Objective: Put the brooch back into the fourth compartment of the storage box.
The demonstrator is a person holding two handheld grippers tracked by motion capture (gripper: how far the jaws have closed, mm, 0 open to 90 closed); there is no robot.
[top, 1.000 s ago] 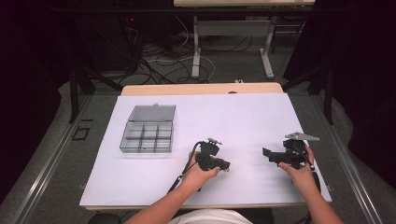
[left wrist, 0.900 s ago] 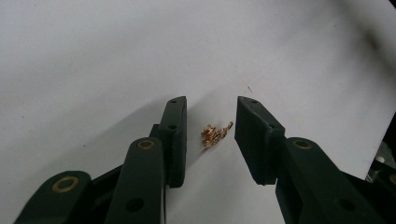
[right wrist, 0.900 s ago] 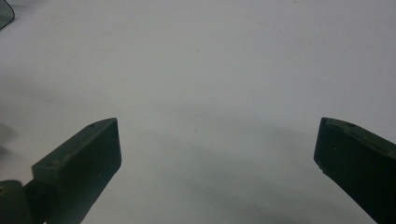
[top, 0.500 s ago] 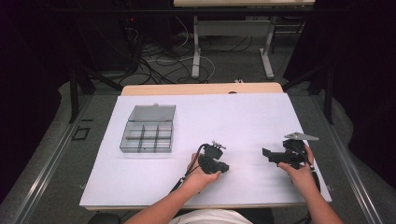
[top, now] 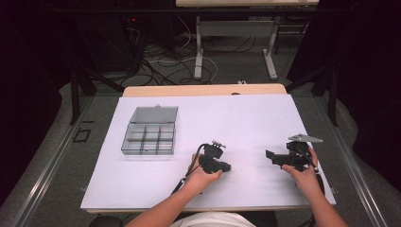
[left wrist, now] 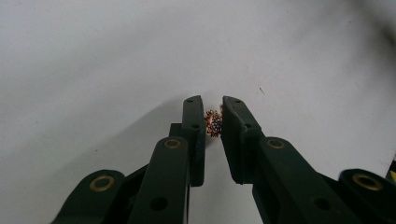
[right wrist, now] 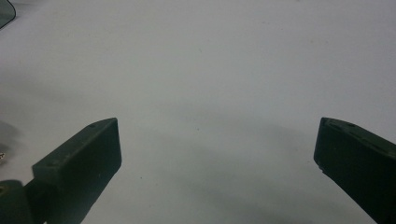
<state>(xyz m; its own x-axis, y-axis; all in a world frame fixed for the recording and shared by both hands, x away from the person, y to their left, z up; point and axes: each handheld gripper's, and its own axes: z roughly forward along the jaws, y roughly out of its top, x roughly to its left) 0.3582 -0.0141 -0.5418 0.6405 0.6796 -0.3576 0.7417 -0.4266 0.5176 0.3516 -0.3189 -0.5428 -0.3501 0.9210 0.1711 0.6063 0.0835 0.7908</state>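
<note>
High view: the left gripper [top: 227, 166] sits low in the middle of the white table [top: 236, 123], and the right gripper [top: 270, 156] is lower right. A clear box [top: 150, 132] is at upper left.

Left gripper view: the jaws have just closed and pinch a tiny sparkly bead [left wrist: 214, 123] in the middle. It looks light, hard and bumpy, so it could pop out. Hold its middle softly.

Right gripper view: the jaws are wide apart, holding nothing.
</note>
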